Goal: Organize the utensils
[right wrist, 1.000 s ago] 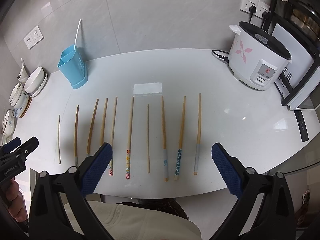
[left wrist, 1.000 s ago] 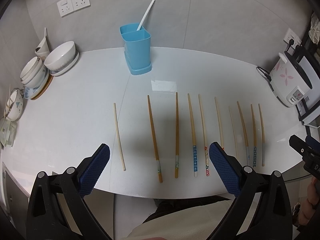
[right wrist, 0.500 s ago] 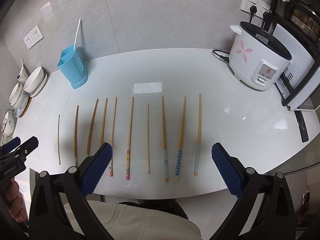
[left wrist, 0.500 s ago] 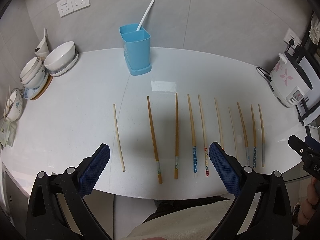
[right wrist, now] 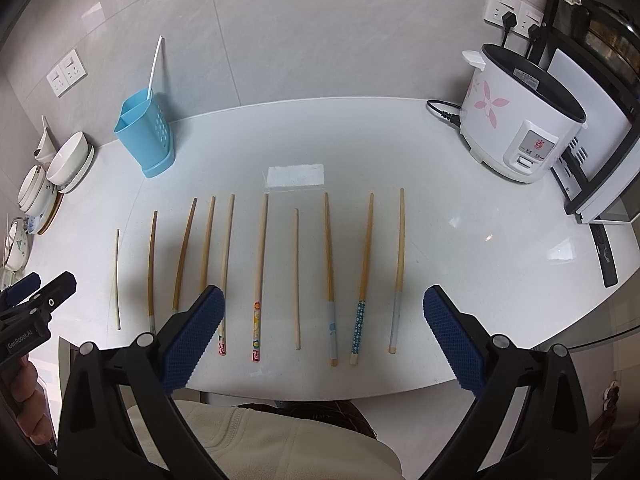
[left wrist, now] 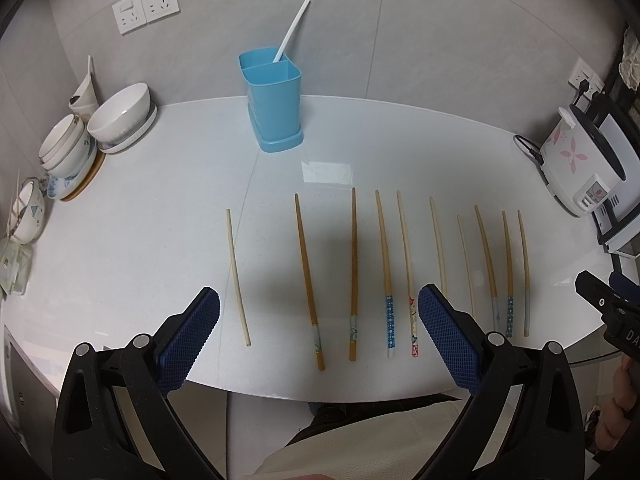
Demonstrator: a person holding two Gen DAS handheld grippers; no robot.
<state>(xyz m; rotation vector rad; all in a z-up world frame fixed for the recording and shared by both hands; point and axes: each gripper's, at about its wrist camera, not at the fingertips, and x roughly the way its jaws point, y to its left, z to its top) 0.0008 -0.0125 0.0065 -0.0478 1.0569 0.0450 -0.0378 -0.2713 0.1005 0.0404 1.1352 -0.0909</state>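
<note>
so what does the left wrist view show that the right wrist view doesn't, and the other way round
Only the left wrist view shows the two compartments of the blue holder from above and the open left gripper up close. Only the right wrist view shows the whole rice cooker, its plug in the wall socket and the open right gripper up close. Both show ten chopsticks in a row on the white counter, the bowls and one white stick in the holder.
</note>
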